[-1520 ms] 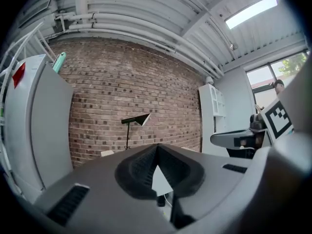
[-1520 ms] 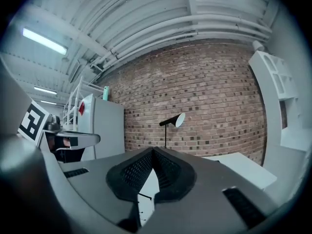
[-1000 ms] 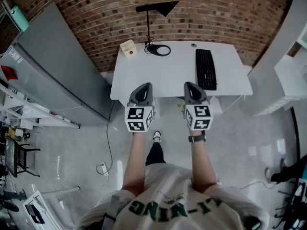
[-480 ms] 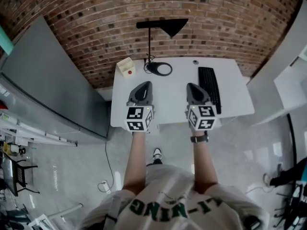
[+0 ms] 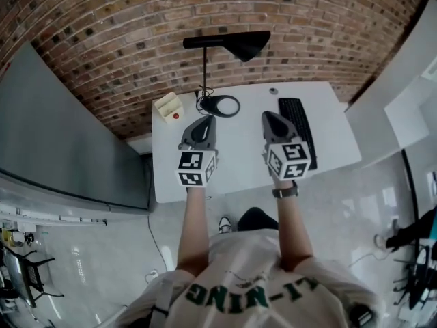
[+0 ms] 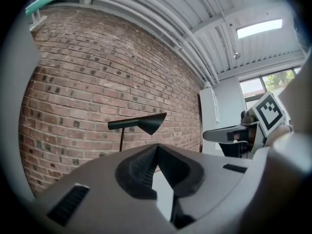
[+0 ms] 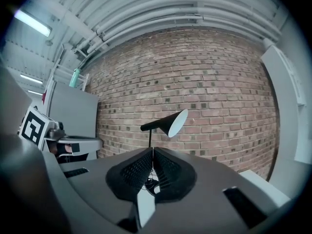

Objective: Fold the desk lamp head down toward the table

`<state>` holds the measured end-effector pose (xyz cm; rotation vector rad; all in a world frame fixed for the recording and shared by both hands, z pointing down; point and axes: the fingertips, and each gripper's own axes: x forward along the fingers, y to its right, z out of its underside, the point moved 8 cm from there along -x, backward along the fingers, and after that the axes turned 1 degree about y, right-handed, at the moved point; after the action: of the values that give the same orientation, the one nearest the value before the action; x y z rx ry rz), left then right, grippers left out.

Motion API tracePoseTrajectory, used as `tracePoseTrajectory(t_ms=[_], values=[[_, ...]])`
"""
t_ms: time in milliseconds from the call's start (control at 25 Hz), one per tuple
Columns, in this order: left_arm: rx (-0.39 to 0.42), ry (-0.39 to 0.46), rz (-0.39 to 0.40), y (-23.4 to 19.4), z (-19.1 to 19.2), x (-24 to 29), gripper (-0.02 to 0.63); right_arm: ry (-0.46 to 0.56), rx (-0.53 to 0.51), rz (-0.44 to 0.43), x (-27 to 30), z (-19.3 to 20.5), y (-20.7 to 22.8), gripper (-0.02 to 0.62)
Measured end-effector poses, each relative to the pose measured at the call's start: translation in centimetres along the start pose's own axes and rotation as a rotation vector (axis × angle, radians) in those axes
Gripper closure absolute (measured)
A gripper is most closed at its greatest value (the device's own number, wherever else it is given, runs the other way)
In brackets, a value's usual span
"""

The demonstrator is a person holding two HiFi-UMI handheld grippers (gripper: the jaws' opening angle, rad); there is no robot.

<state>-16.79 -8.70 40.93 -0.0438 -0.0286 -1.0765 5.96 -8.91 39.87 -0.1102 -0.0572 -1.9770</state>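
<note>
Well, the desk lamp (image 5: 220,42) stands at the desk's (image 5: 239,161) far edge, head raised, beyond the left claw (image 5: 206,120) and right claw (image 5: 267,115); both claws are closed, empty and clear of it.

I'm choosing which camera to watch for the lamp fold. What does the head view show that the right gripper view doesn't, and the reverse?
Head view only: the keyboard and the cream box on the white table, and the person's forearms. Right gripper view only: the white inside of the lamp head and the ceiling pipes. Both: the black lamp head, raised on its stem and not yet folded down, the brick wall, and the right tool, jaws together, holding nothing.
</note>
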Motion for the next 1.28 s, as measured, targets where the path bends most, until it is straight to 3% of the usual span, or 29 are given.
tracePoseTrajectory(t_ms=[320,760,1280], values=[[0.030,-0.020,0.064,-0.8,-0.1,4.8,0.607,0.008,0.020,-0.024,3.7,-0.3,2.8,0.591],[0.044,-0.040,0.067,-2.3,-0.7,12.2,0.607,0.014,0.033,-0.102,9.7,-2.3,7.8,0.591],[0.054,-0.073,0.077,-3.6,-0.4,16.6,0.607,0.048,0.110,-0.183,14.4,-4.6,11.3,0.589]])
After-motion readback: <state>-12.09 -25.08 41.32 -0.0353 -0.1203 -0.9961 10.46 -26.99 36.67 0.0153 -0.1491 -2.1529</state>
